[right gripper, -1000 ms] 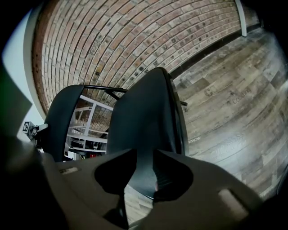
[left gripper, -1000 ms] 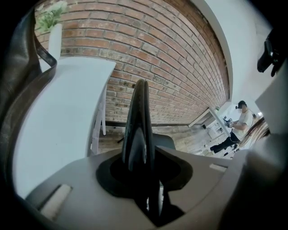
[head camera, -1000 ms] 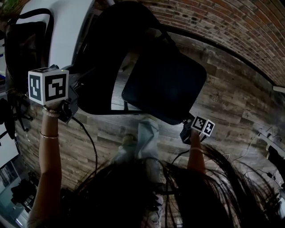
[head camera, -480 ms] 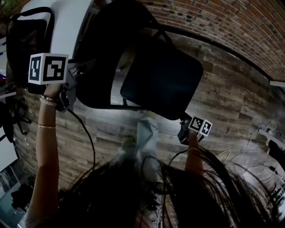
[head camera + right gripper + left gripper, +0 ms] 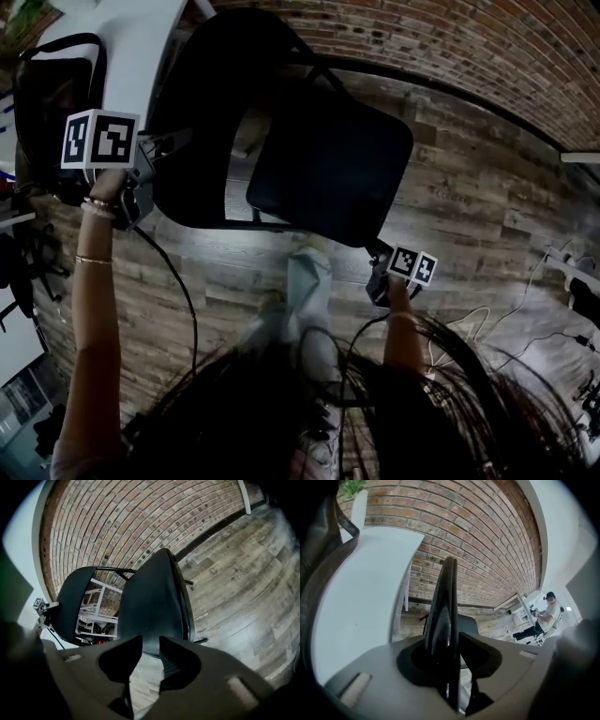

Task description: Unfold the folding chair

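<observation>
Between the jaws of our left gripper (image 5: 443,638) stands the dark top edge of the folding chair's (image 5: 281,141) backrest (image 5: 443,597). The jaws have just been opening, yet both pads lie against that edge. At the lower middle of the head view, our right gripper (image 5: 150,641) clamps the front edge of the seat (image 5: 150,602) near its corner. Outward from both grips, the chair fills the upper middle of the frame, partly opened. It stands on the wooden floor (image 5: 469,197), beside a white table (image 5: 131,47) at upper left and below the brick wall (image 5: 450,47).
</observation>
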The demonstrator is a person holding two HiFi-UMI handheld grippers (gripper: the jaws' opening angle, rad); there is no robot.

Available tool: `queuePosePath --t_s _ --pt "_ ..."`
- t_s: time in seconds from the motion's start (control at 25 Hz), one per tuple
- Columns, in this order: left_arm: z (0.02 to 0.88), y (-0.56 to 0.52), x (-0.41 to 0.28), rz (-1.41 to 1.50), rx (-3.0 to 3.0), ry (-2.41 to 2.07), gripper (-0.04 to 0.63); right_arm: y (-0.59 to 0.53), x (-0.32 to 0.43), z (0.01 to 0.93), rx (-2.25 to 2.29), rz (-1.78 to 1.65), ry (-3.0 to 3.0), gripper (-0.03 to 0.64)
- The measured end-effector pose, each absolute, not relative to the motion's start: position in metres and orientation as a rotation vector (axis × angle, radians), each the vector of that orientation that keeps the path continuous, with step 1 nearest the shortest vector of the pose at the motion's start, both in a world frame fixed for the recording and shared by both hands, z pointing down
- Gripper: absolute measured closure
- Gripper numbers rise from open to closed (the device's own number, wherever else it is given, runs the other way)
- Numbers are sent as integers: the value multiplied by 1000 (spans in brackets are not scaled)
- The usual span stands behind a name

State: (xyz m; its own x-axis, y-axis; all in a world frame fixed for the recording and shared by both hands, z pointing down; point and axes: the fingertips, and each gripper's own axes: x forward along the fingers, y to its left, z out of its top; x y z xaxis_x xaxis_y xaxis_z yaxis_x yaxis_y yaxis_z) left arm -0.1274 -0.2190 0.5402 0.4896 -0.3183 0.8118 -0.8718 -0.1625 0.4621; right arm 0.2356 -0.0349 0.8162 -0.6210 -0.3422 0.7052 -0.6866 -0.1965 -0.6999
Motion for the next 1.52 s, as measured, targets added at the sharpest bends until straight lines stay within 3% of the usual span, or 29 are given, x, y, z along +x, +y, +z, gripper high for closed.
queuePosePath --t_s 0.16,0.32,0.6,1.52 --pt "541 -218 -127 704 1710 -1020 457 -30 235 816 1194 1906 -1795 509" --pt "544 -214 -125 795 1701 -998 402 -30 234 812 1183 1909 -1797 509" --pt "542 -205 -141 960 1712 -1080 408 -37 230 800 1170 1899 -1824 509" --pt "500 -120 -181 869 1802 -1113 413 20 194 736 1238 1773 -1907 499"
